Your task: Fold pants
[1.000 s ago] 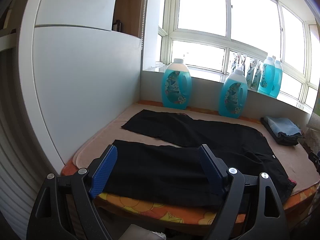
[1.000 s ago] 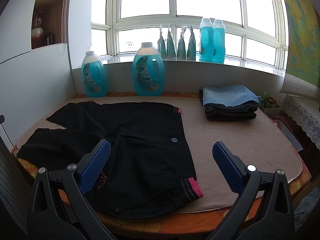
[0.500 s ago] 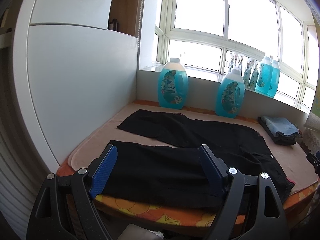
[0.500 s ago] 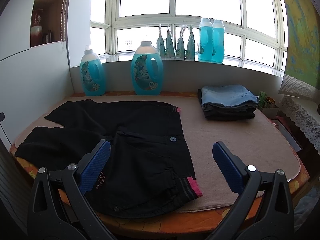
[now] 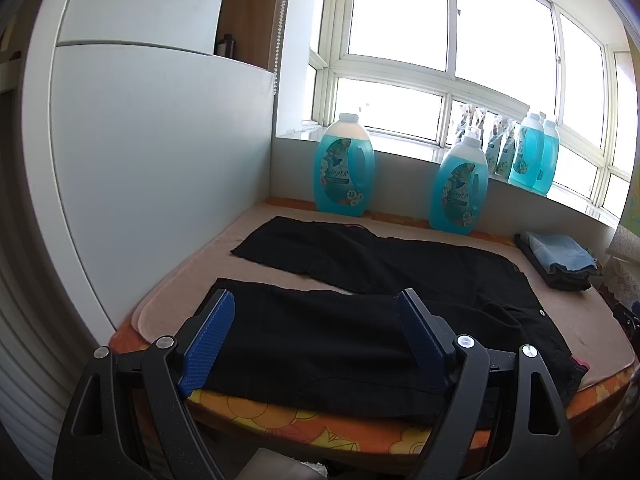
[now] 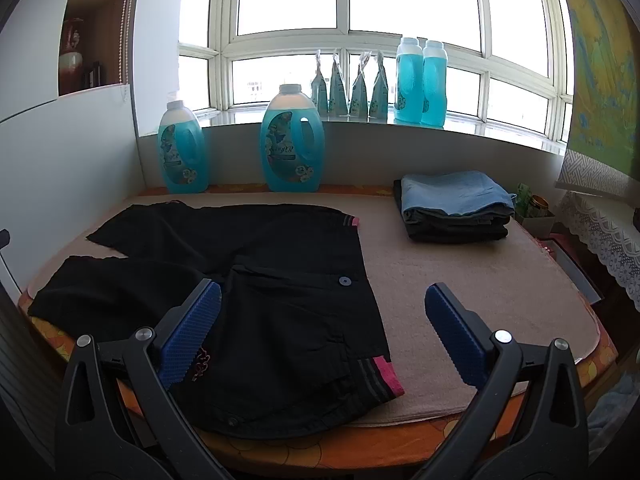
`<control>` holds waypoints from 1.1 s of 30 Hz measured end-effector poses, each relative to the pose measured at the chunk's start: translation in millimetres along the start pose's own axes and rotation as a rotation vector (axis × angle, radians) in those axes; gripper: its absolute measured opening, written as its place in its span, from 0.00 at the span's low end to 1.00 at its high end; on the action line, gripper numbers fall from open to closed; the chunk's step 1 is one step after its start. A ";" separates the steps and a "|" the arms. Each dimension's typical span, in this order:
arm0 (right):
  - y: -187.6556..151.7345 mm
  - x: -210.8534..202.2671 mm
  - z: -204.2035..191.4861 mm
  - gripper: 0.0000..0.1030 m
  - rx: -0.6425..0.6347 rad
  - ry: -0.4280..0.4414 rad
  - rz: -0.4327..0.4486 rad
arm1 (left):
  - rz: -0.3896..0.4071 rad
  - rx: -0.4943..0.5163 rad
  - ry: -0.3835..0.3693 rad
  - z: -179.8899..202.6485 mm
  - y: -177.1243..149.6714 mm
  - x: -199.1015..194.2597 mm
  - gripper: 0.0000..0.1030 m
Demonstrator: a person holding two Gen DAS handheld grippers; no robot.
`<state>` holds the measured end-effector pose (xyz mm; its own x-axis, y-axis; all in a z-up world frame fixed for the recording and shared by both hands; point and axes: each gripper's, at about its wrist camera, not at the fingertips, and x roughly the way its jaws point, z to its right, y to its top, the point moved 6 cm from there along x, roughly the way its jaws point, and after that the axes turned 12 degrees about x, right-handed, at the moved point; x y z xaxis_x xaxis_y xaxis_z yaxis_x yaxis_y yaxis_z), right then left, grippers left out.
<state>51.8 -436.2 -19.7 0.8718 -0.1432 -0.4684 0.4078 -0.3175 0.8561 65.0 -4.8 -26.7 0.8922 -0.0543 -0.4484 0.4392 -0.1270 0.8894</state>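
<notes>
left wrist view: your left gripper hovers with jaws wide and empty over the near leg of the black pants, which lie flat and unfolded on the worktop, legs apart

right wrist view: your right gripper hovers near the waistband, jaws wide, holding nothing; no fold looks started, so the whole job remains

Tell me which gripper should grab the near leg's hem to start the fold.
Left. The left gripper hovers open over the near leg of the pants; the right gripper sits open by the waistband, away from the hem.
</notes>
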 end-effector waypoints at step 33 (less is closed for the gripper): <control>-1.1 2.5 2.1 1.00 -0.002 -0.004 0.001 | -0.018 0.005 -0.001 1.0 0.4 10.1 0.81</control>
<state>52.9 -438.2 -22.2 0.8712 -0.1469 -0.4684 0.4074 -0.3158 0.8569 74.2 -6.3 -31.0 0.8842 -0.0525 -0.4641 0.4545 -0.1325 0.8808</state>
